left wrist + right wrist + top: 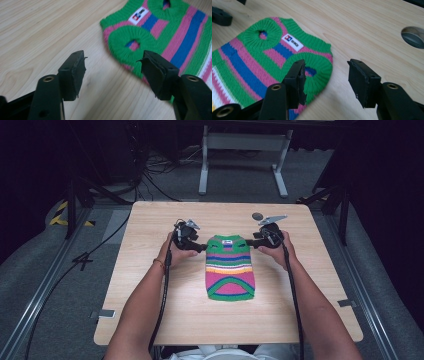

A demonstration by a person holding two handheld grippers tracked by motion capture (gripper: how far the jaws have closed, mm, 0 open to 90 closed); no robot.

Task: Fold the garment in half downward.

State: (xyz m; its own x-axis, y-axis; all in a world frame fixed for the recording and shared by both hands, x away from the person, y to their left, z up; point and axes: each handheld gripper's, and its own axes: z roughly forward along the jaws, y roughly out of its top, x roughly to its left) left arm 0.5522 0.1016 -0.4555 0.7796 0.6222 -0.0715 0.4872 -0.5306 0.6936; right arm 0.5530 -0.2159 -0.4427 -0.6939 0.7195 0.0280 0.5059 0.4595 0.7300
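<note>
Wooden table (pixel 150 285), striped sweater (pixel 230 270)

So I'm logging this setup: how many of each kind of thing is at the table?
Striped knitted sweater: 1
Handheld grippers: 2, left gripper and right gripper, both open beside the sweater's top corners
Round hole in the table: 1
Total: 4

A wooden table (pixel 150 285) with a round hole (pixel 257 216) near its far edge.
</note>
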